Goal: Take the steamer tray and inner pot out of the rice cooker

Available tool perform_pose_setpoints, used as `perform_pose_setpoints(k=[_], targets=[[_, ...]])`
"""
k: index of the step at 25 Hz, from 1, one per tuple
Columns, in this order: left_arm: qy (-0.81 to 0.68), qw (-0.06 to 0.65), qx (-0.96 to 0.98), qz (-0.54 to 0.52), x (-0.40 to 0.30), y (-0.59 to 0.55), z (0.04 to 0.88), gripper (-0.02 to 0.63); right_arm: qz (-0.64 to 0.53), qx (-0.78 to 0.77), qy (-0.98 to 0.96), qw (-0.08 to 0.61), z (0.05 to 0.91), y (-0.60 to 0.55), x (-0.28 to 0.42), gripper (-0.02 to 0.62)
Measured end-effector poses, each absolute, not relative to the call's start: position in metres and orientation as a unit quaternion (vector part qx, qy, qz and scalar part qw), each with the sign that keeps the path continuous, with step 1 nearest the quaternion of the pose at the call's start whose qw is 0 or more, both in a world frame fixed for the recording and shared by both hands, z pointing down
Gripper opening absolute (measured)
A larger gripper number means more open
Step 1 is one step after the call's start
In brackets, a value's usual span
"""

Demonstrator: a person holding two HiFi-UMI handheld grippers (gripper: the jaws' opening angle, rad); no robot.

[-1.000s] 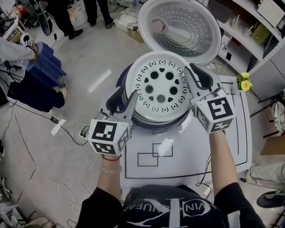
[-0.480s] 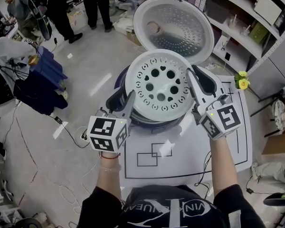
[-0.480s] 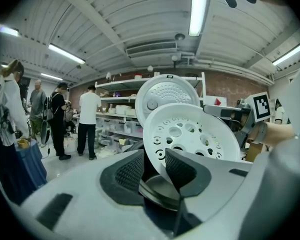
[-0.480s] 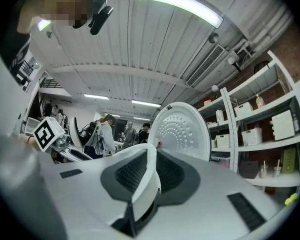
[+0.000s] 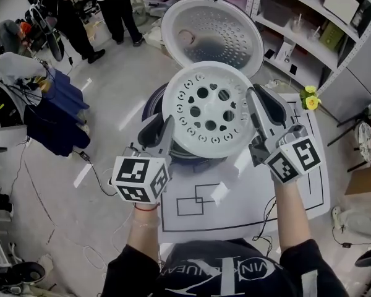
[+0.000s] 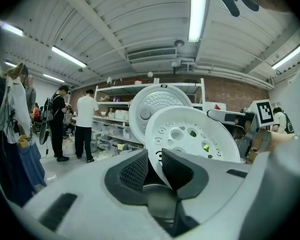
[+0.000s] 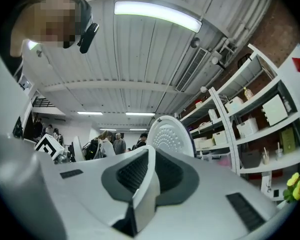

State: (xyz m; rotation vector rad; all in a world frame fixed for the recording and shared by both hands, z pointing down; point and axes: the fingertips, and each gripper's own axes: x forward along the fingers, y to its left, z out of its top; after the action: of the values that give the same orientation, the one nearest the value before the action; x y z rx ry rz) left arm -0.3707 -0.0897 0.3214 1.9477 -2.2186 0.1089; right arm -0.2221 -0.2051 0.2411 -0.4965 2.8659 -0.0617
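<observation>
The white steamer tray [image 5: 209, 110], round with many holes, hangs tilted just above the dark rice cooker [image 5: 153, 101]. My left gripper [image 5: 159, 129] is at the tray's left rim with its jaws closing. The rim [image 6: 157, 154] sits between its pads. My right gripper [image 5: 258, 98] holds the right rim, jaws still closing, and the white edge [image 7: 146, 191] is pinched between its pads. The tray [image 6: 195, 134] faces the left gripper view. The inner pot is hidden under the tray.
The cooker's lid [image 5: 211, 33] stands open behind the tray. The cooker sits on a white table [image 5: 235, 197] marked with black lines. Yellow flowers [image 5: 309, 98] and shelves [image 5: 309, 30] are at the right. People [image 5: 120, 5] stand at the back left.
The steamer tray has come up off the cooker with both grippers rising. The left jaws have drawn in on the rim. The right gripper has rolled and lifted.
</observation>
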Motion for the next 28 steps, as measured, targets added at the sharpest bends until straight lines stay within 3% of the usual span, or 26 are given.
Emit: perform_pose_setpoints(k=[5,11,28], targets=[[-0.735,0.090,0.671,0.017,-0.368,-0.087,0.312,0.080,-0.031,-0.190,0.973,0.129,0.233,-0.196,-0.212,0.037],[-0.712,0.077,0.697,0.014,-0.275,-0.150,0.299,0.075,-0.061,-0.220,0.963,0.145,0.236,-0.255,-0.108,0.035],[-0.621,0.079,0.780,-0.003,-0.165,-0.212,0.294,0.060,-0.061,-0.352,0.924,0.139,0.252,-0.278,0.028,0.034]])
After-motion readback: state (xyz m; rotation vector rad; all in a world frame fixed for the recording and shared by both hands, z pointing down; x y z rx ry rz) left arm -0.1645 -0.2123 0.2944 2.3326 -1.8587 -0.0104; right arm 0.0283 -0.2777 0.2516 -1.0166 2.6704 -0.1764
